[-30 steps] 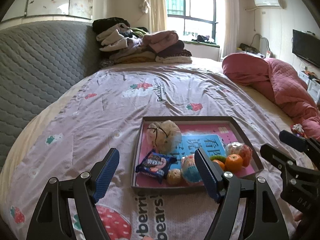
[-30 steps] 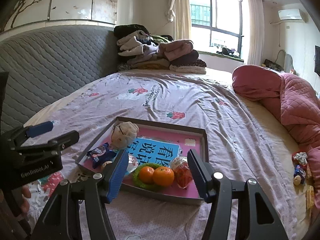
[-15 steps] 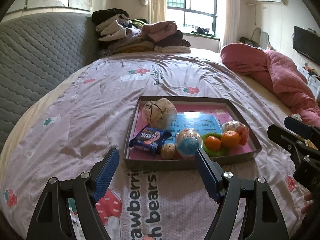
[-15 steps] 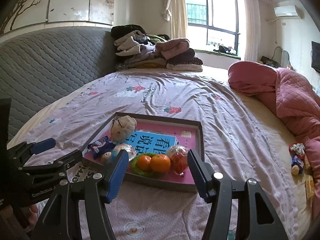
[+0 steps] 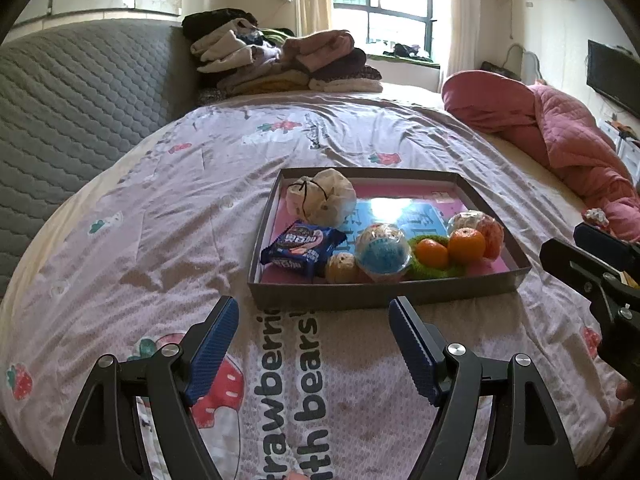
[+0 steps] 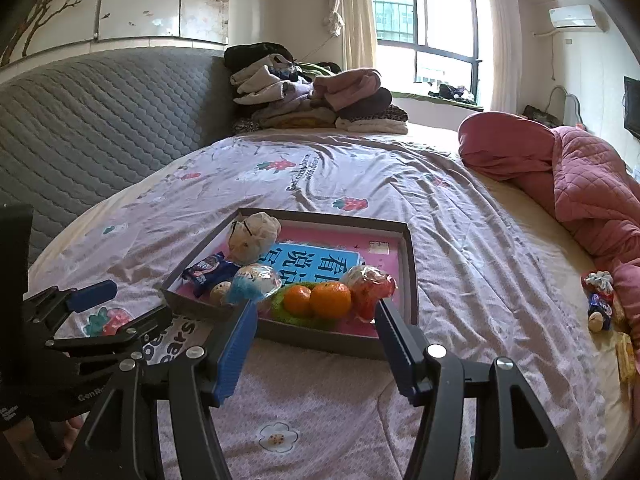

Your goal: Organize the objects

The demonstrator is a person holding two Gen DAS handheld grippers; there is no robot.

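Shallow grey cardboard tray (image 5: 384, 302) with glossy pink floor lies on the lilac strawberry-print bedspread (image 5: 160, 216) just ahead of both tools; inside: cream cloth pouch (image 5: 322, 198) at the far left corner, crinkled blue snack packet (image 5: 302, 247), clear domed ball with blue filling (image 5: 382, 254), two smooth round oranges (image 5: 466, 245) on a green fuzzy mat (image 5: 434, 269), red-and-white wrapped bundle (image 6: 370, 290); left gripper (image 5: 314, 330) spread wide, holding nothing; right gripper (image 6: 316, 330) likewise spread and empty, its tips at the tray's near wall; only the right view shows small wrapped snacks (image 6: 600, 300) on the bedspread far right, beside the quilted pink blanket (image 6: 580, 176).
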